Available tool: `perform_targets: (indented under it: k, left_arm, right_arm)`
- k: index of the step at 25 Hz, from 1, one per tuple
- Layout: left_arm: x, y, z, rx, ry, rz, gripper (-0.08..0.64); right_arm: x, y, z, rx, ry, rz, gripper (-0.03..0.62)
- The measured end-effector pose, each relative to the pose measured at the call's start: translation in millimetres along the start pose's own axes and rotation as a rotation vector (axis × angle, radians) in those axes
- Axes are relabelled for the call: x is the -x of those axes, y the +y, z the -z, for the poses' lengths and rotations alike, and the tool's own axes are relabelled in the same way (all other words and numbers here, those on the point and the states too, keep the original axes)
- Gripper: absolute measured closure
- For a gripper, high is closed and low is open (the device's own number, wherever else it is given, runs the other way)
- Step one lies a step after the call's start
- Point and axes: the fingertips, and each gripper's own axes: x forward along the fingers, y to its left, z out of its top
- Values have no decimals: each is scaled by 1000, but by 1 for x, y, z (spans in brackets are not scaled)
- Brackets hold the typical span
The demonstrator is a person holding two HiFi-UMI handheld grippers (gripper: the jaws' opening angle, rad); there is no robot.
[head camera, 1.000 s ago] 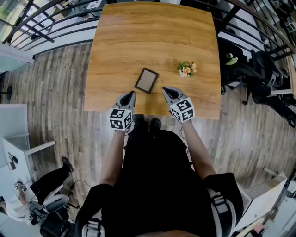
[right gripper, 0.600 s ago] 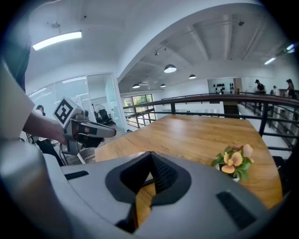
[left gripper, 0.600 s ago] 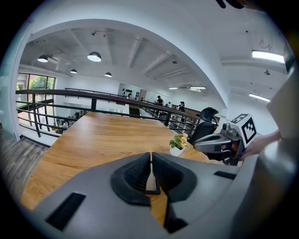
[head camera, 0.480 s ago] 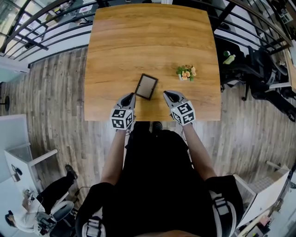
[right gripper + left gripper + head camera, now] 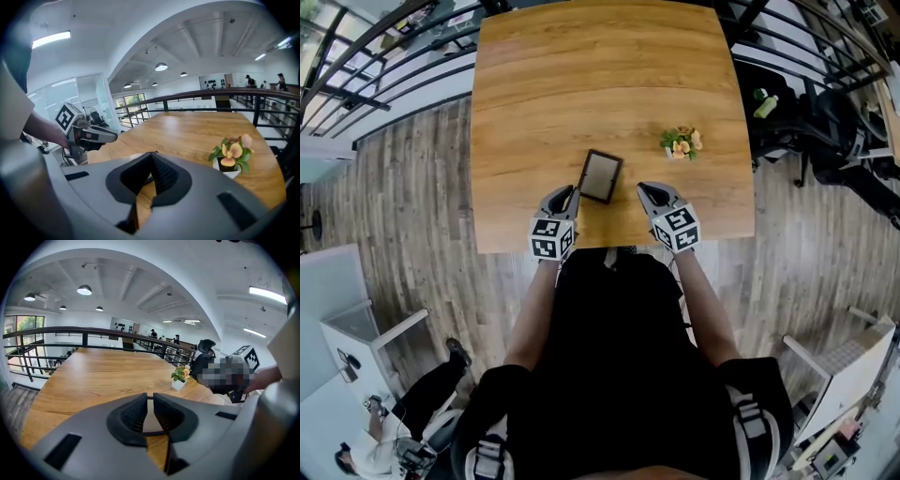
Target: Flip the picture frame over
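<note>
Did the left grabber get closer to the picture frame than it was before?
Yes. The left gripper has moved forward over the table, away from the table's near edge, and now sits closer to the picture frame, by its left side.

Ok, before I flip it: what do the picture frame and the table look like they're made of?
The picture frame has a thin dark border, probably painted wood or plastic; the look leaves that open. Its pale, flat centre could be glass or backing board. The table looks like warm brown wood or wood-look laminate: long grain lines, and a smooth satin finish with soft glare.
</note>
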Motion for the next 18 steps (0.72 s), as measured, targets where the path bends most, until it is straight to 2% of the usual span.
perform_targets:
  k: [5, 8, 10, 18]
  left_arm:
    - [-5, 4, 2, -18, 22, 24, 518]
    - [-10, 8, 8, -25, 54, 42, 449]
    - [-15, 11, 14, -33, 75, 49, 435]
    - [-40, 25, 55, -32, 192, 72, 422]
  right_arm:
    - [-8, -2, 1, -18, 1, 17, 584]
    - [-14, 0, -1, -27, 0, 26, 584]
    - [-17, 1, -2, -31, -1, 29, 584]
    - [-19, -2, 5, -70, 14, 72, 584]
